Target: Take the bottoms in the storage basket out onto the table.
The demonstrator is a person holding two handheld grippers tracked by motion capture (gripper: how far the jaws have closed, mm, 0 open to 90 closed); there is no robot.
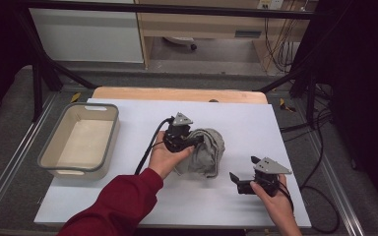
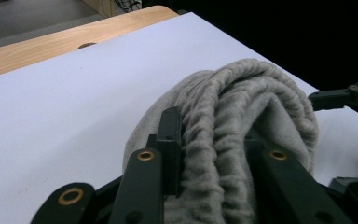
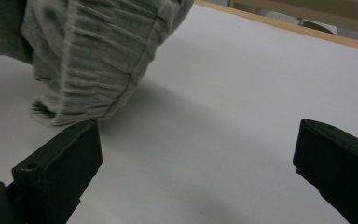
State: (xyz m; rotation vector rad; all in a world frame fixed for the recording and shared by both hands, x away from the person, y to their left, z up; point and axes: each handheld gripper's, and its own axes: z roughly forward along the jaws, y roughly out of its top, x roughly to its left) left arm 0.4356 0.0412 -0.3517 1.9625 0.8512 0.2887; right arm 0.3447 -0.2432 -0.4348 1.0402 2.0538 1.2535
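Item 1, nearest: right gripper [image 1: 238, 181], black, with a grey three-cornered top plate, held in a bare hand at the near right of the white-covered counter [image 1: 256, 123]. Jaws released, standing wide apart with nothing between them. The right gripper view adds what the high view cannot: the jaw tips sit low over the white surface, and the cloth's ribbed hem hangs just beyond the left-hand jaw, apart from it.

Item 2: left gripper [image 1: 197, 140], black, same plate, held in a hand with a dark red sleeve [image 1: 118, 204]. Jaws clenched on the cloth.

Item 3, landmark: bunched grey knitted cloth [image 1: 207, 152], near the middle of the counter, left of and beyond the right gripper. The left gripper view shows thick folds [image 2: 223, 140] squeezed between the two jaws and rolling over ahead of them; the right gripper's jaw tip shows past the cloth at that view's right edge. The high view shows the bundle's lower end meeting the counter.

Item 4: grey rectangular plastic tub [image 1: 55, 167] with cream inside, well left of the cloth, at the counter's left edge.

Item 5, farthest: bare wooden counter strip [image 1: 177, 93] beyond the cloth.
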